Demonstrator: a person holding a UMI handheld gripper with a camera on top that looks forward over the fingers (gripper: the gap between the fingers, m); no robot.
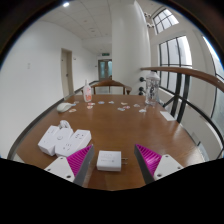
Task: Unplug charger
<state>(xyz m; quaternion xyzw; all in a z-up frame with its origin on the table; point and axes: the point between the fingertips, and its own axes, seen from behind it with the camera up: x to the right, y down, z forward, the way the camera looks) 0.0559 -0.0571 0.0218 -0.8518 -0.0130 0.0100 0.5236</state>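
Note:
A white charger block [108, 159] lies on the wooden table [120, 125] between my fingers, its metal prongs pointing toward the right finger. It is plugged into nothing. My gripper [113, 160] is open, with a gap between the charger and each of the magenta pads [80, 158]. A cluster of white power strips or adapters [60, 140] lies just left of and beyond the left finger.
The long wooden table stretches ahead. At its far end are a pink cup [88, 93], a white object [65, 106], small scattered items [125, 105] and a chair [110, 86]. Tall windows [175, 60] are at the right, and a door [67, 70] is in the left wall.

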